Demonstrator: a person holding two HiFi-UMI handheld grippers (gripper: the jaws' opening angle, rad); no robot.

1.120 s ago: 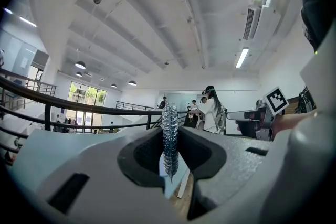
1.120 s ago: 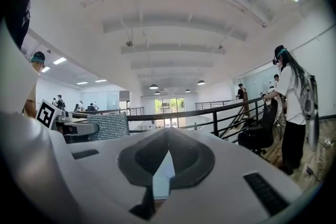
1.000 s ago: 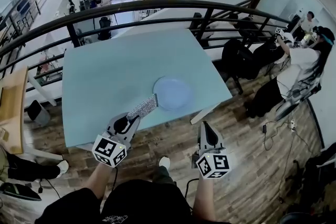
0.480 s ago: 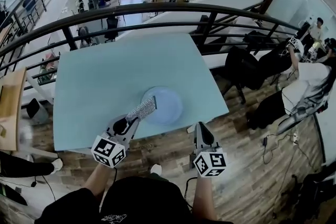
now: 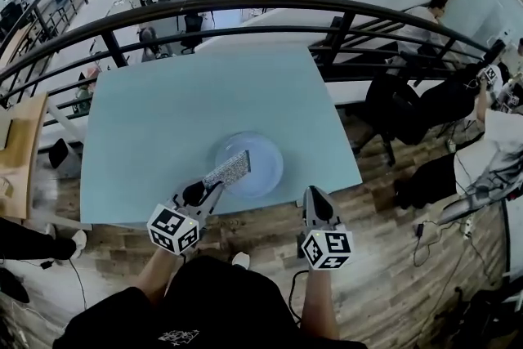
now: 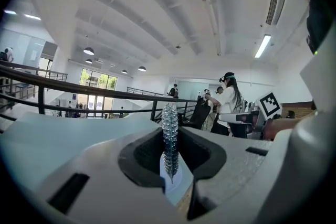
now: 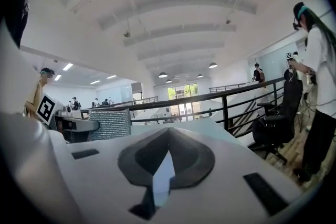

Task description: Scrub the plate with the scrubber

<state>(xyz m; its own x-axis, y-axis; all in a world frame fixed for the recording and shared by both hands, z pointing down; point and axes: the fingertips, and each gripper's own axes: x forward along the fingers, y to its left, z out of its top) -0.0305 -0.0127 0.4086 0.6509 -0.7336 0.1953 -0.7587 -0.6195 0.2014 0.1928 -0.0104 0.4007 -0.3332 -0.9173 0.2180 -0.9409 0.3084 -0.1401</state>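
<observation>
At the left of the head view, the left gripper (image 5: 210,186) reaches over the near edge of the pale blue table (image 5: 180,102). Its marker cube (image 5: 173,229) carries black-and-white square patterns. Its jaws are clamped on one end of the scrubber (image 5: 228,168), a silvery, glittering mesh pad. The left gripper view shows the pad edge-on, upright between the two dark pads (image 6: 197,152). The scrubber's free end lies over the left part of the plate (image 5: 263,166), a round, pale bluish dish near the table's front edge. Whether the two touch cannot be told. The right gripper (image 5: 315,194) is to the right of the plate, just off the table edge and above the wood-plank floor (image 5: 384,257). Its own view shows the jaws drawn together at the tips with nothing between them, and its cube (image 5: 327,249) bears the same kind of marker. The print on the person's dark shirt (image 5: 176,336) is too small to read. A black railing (image 5: 245,2) curves behind the table, and people (image 5: 490,143) sit at the far right.
</observation>
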